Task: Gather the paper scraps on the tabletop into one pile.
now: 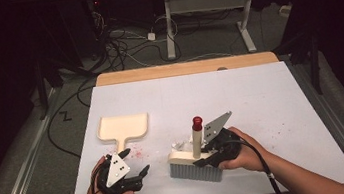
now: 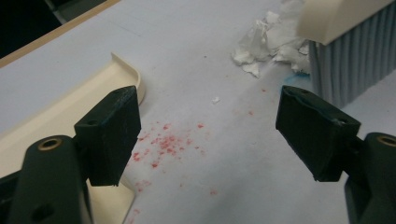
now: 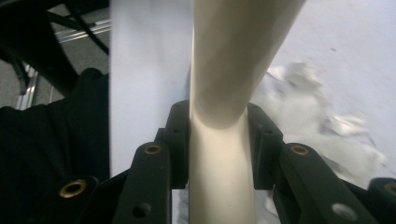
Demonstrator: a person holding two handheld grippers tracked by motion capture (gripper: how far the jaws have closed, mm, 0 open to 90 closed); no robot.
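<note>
A cream brush (image 1: 195, 163) with grey bristles stands on the white table, its red-tipped handle (image 1: 197, 136) pointing up. My right gripper (image 1: 203, 154) is shut on that cream handle (image 3: 224, 93), one jaw on each side. A cream dustpan (image 1: 123, 126) lies at the left, its handle toward me. My left gripper (image 1: 136, 163) is open just near the dustpan's handle end; the dustpan (image 2: 70, 112) lies beside its left jaw. Red crumbs (image 2: 163, 144) lie scattered between the open jaws. Crumpled white paper (image 2: 271, 42) sits behind the brush's bristles (image 2: 350, 60).
The white sheet (image 1: 260, 95) covers a wooden table (image 1: 186, 68) whose far edge shows. Beyond it stand a desk frame (image 1: 210, 16) and floor cables (image 1: 118, 48). The right and far parts of the sheet are bare.
</note>
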